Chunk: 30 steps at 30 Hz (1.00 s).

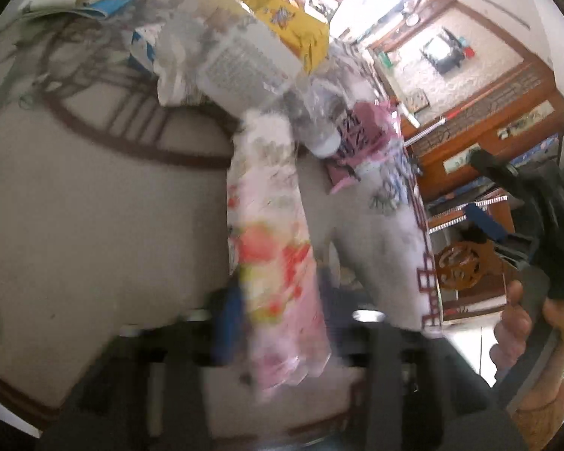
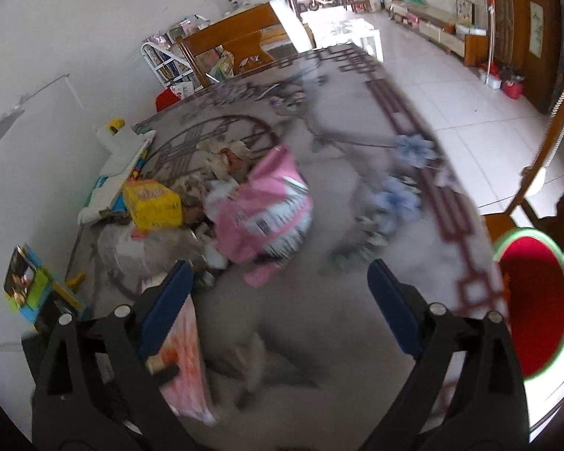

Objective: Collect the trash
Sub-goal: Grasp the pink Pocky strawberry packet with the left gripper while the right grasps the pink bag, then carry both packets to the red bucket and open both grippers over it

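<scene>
My left gripper (image 1: pixel 278 323) is shut on a pink floral plastic wrapper (image 1: pixel 278 263) and holds it above the patterned tablecloth (image 1: pixel 75 206). The same wrapper shows in the right wrist view (image 2: pixel 186 357), low at the left. My right gripper (image 2: pixel 278 300) is open and empty over the cloth. A trash pile lies ahead of it: a pink package (image 2: pixel 267 203), a yellow box (image 2: pixel 152 205), a clear plastic bottle (image 1: pixel 244 60) and crumpled paper (image 2: pixel 222 158). The right gripper's body (image 1: pixel 537 218) shows at the right edge of the left wrist view.
A red bin with a green rim (image 2: pixel 530 308) stands beside the table's right edge. A white jug (image 2: pixel 118 139) and a colourful carton (image 2: pixel 26 282) stand by the wall. Wooden furniture (image 2: pixel 240 37) lies beyond the table. Both views are motion-blurred.
</scene>
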Each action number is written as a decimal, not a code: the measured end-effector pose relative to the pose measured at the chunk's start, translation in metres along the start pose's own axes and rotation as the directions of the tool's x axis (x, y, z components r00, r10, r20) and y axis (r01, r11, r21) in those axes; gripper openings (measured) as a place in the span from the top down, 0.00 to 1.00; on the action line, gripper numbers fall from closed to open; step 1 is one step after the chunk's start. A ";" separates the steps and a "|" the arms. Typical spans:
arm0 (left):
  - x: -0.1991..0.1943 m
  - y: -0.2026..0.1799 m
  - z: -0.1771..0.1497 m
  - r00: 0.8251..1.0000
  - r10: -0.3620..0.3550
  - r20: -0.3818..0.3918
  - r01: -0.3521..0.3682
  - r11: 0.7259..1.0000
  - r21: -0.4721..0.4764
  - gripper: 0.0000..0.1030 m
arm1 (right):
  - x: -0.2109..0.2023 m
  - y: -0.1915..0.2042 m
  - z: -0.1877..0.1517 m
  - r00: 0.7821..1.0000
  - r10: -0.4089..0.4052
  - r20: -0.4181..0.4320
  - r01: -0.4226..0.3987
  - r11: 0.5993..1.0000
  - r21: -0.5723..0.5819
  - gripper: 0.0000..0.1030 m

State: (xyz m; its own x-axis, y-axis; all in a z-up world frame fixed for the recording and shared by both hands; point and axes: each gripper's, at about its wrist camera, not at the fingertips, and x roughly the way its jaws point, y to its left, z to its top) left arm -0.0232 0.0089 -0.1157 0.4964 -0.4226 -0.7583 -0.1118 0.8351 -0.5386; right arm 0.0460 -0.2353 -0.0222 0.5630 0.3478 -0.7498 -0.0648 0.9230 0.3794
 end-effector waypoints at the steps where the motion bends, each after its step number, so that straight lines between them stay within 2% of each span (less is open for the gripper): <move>1: 0.000 0.001 0.003 1.000 -0.016 0.015 0.016 1.000 -0.019 0.39 | 0.011 0.003 0.007 1.000 -0.003 -0.007 0.003 1.000 0.018 0.07; 4: 0.007 -0.001 0.008 0.999 -0.037 0.015 0.038 0.998 -0.042 0.30 | 0.043 0.013 0.022 0.998 -0.050 -0.037 0.051 0.998 0.030 0.07; 11: 0.031 -0.003 0.001 0.998 0.006 -0.057 -0.006 1.000 -0.009 0.29 | 0.101 0.029 0.034 0.981 -0.157 -0.113 0.155 0.988 -0.025 0.07; 14: 0.032 -0.009 0.000 0.999 0.026 -0.042 -0.024 0.999 0.032 0.31 | 0.116 0.033 0.035 0.977 -0.163 -0.137 0.157 0.986 -0.049 0.07; 15: 0.033 -0.009 0.000 0.999 0.029 -0.040 -0.028 0.999 0.036 0.38 | 0.118 0.034 0.035 0.977 -0.167 -0.137 0.160 0.985 -0.059 0.13; 17: 0.033 -0.008 0.000 0.998 0.046 -0.036 -0.044 0.998 0.042 0.48 | 0.116 0.037 0.030 0.980 -0.153 -0.130 0.143 0.986 -0.083 0.17; 21: 0.029 -0.007 -0.001 1.000 0.016 -0.019 -0.015 1.000 0.025 0.56 | 0.095 0.044 0.019 0.986 -0.127 -0.104 0.111 0.983 -0.148 0.20; 27: 0.024 -0.010 -0.002 1.000 0.006 0.000 -0.006 0.999 0.040 0.57 | 0.051 0.039 0.005 0.995 -0.064 -0.074 0.052 0.987 -0.152 0.20; 30: 0.017 -0.015 -0.006 1.000 -0.005 0.009 0.004 0.997 0.081 0.57 | 0.023 0.032 -0.003 0.998 -0.046 -0.051 0.038 0.989 -0.141 0.20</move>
State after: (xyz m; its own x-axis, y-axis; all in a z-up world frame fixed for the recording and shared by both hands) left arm -0.0178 -0.0129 -0.1230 0.5049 -0.4233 -0.7523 -0.0398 0.8592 -0.5101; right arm 0.0545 -0.1975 -0.0294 0.5229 0.3129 -0.7929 -0.1590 0.9497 0.2700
